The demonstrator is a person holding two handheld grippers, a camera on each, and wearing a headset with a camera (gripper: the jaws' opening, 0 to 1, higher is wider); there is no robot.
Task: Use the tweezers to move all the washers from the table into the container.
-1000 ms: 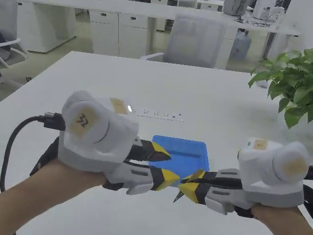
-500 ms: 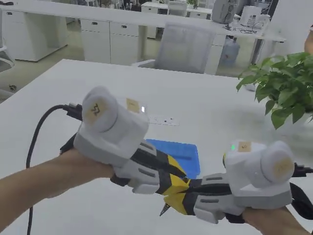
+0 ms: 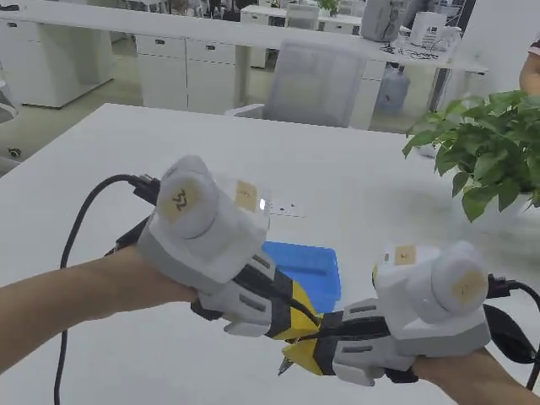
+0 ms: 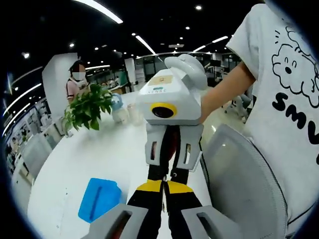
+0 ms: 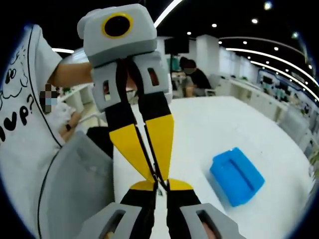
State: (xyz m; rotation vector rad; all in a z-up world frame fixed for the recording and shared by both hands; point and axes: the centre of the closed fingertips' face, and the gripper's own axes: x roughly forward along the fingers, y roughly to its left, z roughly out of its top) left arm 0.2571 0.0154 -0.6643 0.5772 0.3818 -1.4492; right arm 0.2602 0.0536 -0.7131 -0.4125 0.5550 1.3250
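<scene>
Close by the container (image 3: pixel 310 263), the clenched left claw (image 3: pixel 309 320) meets the right claw (image 3: pixel 305 352) pinching tweezers (image 3: pixel 284 365).

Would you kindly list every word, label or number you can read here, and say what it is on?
"SMV": black letters, cut off, on the person's white T-shirt.
"VP?": the same T-shirt, right gripper view.
A small label on the right gripper: too small to read.
A sticker on the left gripper: blurred.
</scene>
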